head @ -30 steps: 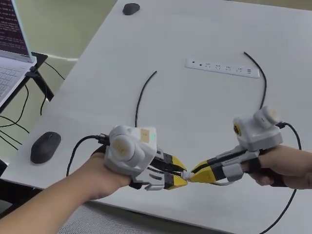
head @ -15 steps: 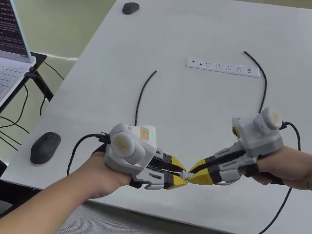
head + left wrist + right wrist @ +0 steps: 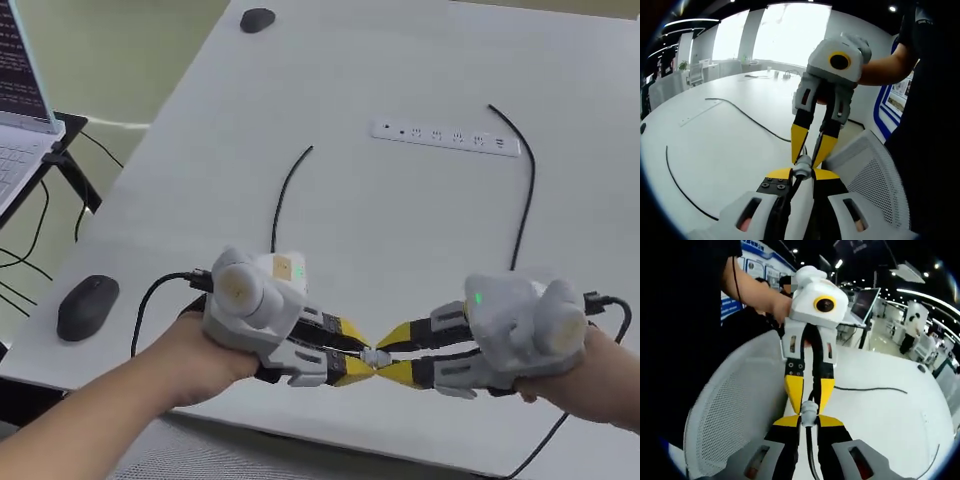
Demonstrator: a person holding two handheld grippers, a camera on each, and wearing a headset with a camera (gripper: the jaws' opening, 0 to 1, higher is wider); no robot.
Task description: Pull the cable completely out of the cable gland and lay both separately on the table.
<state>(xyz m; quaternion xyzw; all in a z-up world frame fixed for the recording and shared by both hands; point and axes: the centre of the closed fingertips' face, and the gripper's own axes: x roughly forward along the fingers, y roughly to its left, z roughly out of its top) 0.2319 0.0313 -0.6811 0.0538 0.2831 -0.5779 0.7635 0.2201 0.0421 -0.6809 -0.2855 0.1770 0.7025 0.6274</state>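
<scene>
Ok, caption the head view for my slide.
Left hand-held gripper and right hand-held gripper meet tip to tip on a small grey cable gland over the white table.

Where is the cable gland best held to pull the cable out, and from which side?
Probably take the cable gland across its round body, coming end-on along the cable: the cable runs straight through it, so a pinch across the body leaves the pull line free.

The white table bears a power strip, a black cable, a near mouse and a far mouse.
</scene>
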